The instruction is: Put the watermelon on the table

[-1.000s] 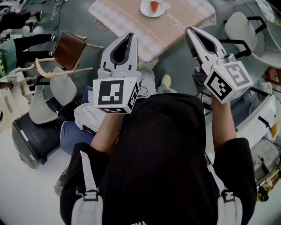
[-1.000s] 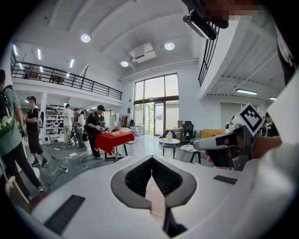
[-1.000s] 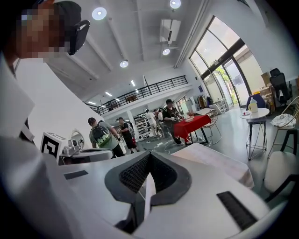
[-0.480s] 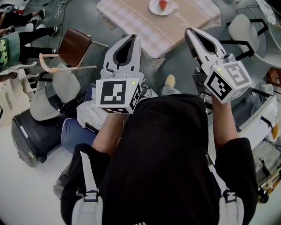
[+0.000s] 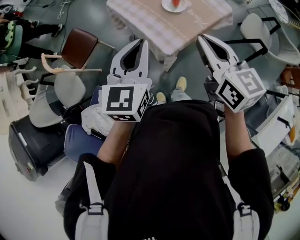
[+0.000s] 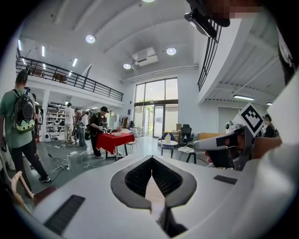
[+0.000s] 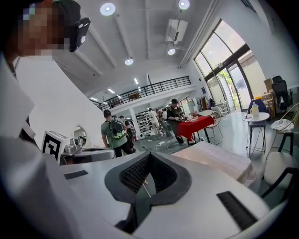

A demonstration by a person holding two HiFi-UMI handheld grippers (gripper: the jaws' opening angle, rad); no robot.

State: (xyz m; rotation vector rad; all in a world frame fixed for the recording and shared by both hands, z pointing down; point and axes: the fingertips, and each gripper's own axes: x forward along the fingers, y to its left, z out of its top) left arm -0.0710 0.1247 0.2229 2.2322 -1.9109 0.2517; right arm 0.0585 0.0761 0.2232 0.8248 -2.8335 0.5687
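Note:
A red watermelon piece (image 5: 176,2) lies on a white plate (image 5: 167,6) on the table with a pink checked cloth (image 5: 173,26), at the top edge of the head view. My left gripper (image 5: 140,42) is held out level in front of me, short of the table's near corner, shut and empty. My right gripper (image 5: 202,37) is beside it, also shut with nothing between its fingers. The left gripper view shows closed jaws (image 6: 150,161) and the right gripper (image 6: 219,142) alongside. In the right gripper view the table (image 7: 219,158) lies just ahead of the closed jaws (image 7: 148,156).
A brown chair (image 5: 77,49) and grey chairs (image 5: 65,91) stand at the left, with a black bin (image 5: 28,145) beside them. A white chair (image 5: 258,28) stands at the right. People stand around a red table (image 6: 112,140) farther off.
The table and plate have slid toward the top edge of the head view, and the chairs at the left have shifted. Both grippers keep the same pose and stay shut.

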